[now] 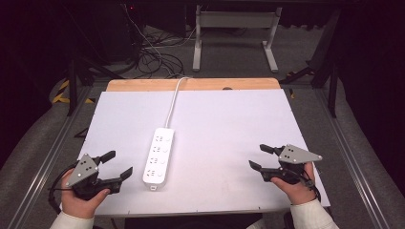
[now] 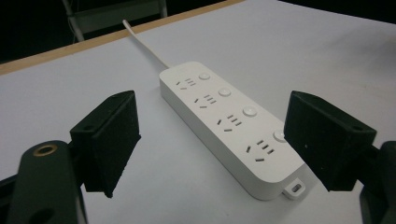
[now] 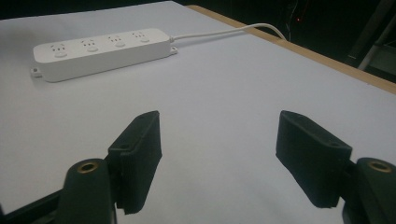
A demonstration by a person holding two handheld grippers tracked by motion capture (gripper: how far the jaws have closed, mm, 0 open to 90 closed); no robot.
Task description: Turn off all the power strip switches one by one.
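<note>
Tabletop: white sheet over a wood board, whose far edge shows bare. Nothing on it but the power strip, so both sides have free approach.

Power strip: the landmark. Lies flat near the tabletop's middle, long axis running away from the person, sockets and buttons up. Probably laid that way so the top face is reachable from above and the long sides from either hand.

Cord: leaves the strip's far end and runs off over the wood edge, away from the hands, so it won't snag a reach.

Left hand-held gripper: just left of the strip's near end, not touching it. Jaws spread wide, nothing between them. In the left gripper view the strip sits framed between the jaws, so it looks lined up for an approach.

Right hand-held gripper: well to the right of the strip, low over bare tabletop. Jaws spread, empty. Right gripper view has the strip far off; reads as parked on standby.

Mounting tab: small lug at the strip's near end, pointing toward the person.
</note>
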